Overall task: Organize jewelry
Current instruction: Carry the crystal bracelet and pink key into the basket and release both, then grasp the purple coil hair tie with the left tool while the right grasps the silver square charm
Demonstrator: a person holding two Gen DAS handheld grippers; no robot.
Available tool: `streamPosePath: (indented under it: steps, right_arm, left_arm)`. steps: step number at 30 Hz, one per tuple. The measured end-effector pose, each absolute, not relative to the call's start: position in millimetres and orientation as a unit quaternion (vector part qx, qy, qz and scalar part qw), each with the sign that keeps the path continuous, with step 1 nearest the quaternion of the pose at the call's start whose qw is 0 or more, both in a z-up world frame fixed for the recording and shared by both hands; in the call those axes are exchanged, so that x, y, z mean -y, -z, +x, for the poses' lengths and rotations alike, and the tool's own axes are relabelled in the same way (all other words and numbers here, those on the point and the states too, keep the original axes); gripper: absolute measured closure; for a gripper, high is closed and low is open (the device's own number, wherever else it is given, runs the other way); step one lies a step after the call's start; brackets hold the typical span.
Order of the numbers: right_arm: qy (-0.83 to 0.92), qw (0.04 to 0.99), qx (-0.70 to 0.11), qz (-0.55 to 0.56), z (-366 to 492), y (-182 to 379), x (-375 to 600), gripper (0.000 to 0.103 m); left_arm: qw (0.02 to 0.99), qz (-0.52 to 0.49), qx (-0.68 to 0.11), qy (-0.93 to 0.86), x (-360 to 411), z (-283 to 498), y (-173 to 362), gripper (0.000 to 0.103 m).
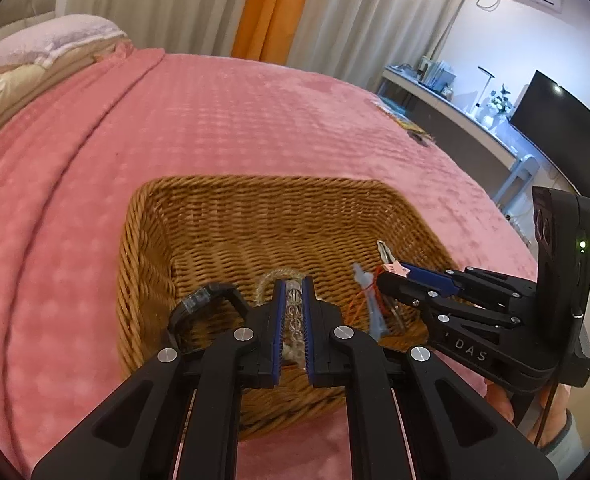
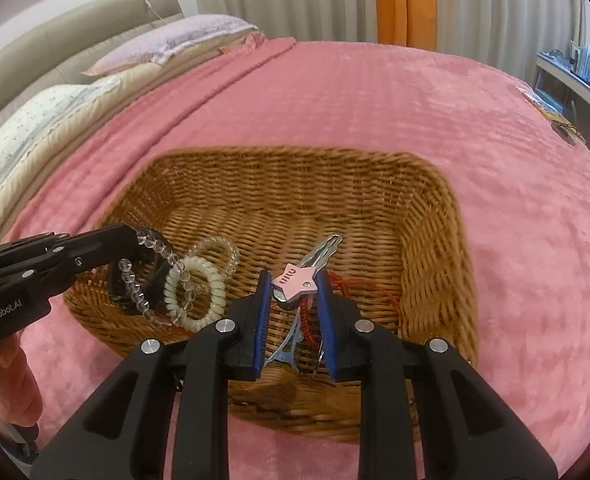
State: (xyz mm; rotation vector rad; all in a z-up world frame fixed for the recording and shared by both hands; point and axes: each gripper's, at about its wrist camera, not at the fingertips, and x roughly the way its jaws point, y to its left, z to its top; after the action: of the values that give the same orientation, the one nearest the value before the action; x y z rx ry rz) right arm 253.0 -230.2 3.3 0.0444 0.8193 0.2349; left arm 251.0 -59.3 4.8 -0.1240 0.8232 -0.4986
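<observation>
Right wrist view shows our right gripper [image 2: 293, 280] clamping its blue-padded fingers [image 2: 263, 300] on a pink star-shaped metal hair clip [image 2: 295, 282] low over the rectangular woven wicker basket [image 2: 435, 216], probably so it drops inside. Our left gripper [image 1: 293, 300] pinches a clear glass bead bracelet [image 2: 135, 280] above a cream spiral hair tie [image 2: 195, 292]. Basket walls hem us sideways; the pink fleece bed cover [image 2: 375, 100] around leaves room to lift away.

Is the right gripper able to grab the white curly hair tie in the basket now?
Probably not yet. The right gripper is already shut on a pink star hair clip, so it would have to drop that first. The hair tie lies in the basket, with the left gripper's bead bracelet dangling over it.
</observation>
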Motion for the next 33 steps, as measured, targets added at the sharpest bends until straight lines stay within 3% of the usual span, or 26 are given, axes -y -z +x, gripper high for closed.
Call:
streamPosePath:
  steps: [3,4,5,7,12,15,24,33]
  right_arm:
    - [-0.12,0.905,-0.407,0.032,253,-2,232,0.081]
    - [-0.12,0.905,-0.407,0.036,252,-4,233,0.075]
    - [-0.118,0.907,-0.402,0.039,249,-7,234,0.059]
    - [-0.113,0.914,-0.388,0.038,243,-14,236,0.044]
    - [-0.117,0.922,-0.367,0.034,214,-39,236,0.044]
    - [-0.12,0.93,-0.347,0.031,187,-57,238,0.044]
    - [-0.118,0.942,-0.311,0.051,110,-75,250,0.044]
    - [-0.091,0.929,-0.353,0.068,92,-24,253,0.044]
  left_arm:
    - [0.881,-0.066,-0.399,0.244,57,252,-4,0.096]
    - [0.88,-0.067,-0.4,0.247,56,251,-5,0.092]
    - [0.879,-0.068,-0.399,0.252,54,249,-6,0.088]
    - [0.882,-0.069,-0.391,0.255,50,241,-13,0.056]
    - [0.888,-0.075,-0.365,0.269,38,214,-36,0.052]
    - [0.895,-0.085,-0.338,0.277,23,185,-56,0.037]
    - [0.923,-0.078,-0.278,0.254,-14,102,-83,0.037]
    - [0.93,-0.065,-0.298,0.207,-33,78,-32,0.037]
